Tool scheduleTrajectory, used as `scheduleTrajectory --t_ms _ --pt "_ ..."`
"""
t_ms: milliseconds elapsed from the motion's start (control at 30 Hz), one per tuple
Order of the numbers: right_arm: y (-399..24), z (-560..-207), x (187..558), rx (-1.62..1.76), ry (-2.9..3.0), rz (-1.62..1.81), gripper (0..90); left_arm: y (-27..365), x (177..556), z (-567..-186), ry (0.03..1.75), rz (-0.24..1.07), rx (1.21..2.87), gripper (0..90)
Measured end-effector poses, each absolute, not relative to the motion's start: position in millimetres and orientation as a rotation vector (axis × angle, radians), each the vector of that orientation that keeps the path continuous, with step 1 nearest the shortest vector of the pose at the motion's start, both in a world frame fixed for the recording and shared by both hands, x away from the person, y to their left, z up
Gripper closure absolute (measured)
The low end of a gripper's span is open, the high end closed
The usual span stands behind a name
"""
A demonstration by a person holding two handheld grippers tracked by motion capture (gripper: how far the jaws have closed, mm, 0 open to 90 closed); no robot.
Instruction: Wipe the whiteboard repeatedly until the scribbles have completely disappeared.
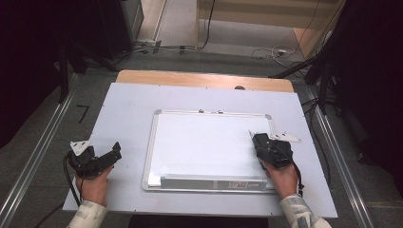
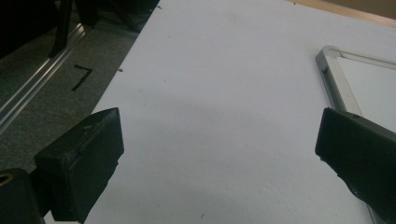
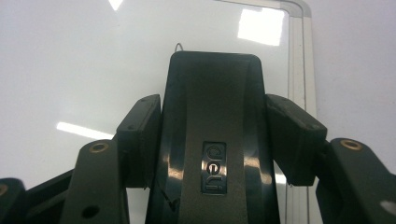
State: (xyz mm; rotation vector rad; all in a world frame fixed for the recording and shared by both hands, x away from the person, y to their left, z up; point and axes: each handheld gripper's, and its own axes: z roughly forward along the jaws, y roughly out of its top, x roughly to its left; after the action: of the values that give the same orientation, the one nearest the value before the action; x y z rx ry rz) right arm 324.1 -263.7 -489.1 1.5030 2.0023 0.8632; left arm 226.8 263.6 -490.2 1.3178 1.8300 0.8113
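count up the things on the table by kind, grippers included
whiteboard: 1
eraser: 1, black, clamped in the right gripper
grippers: 2, right one and left gripper
total: 4

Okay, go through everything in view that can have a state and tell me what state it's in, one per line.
Whiteboard: lying flat on the table, surface wiped clean.
Whiteboard eraser: clamped between the right gripper's jaws, held over the whiteboard.
Right gripper: shut on the eraser.
Left gripper: open, nothing between its jaws, over the bare table left of the whiteboard.
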Motion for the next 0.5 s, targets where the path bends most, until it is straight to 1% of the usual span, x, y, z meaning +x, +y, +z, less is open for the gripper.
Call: scheduleTrajectory --t_ms 500 --pt "-264.1 -488.4 350.0 1.547 1.965 0.855 38.0 261.7 228.4 -490.8 1.829 0.813 1.329 1.1"
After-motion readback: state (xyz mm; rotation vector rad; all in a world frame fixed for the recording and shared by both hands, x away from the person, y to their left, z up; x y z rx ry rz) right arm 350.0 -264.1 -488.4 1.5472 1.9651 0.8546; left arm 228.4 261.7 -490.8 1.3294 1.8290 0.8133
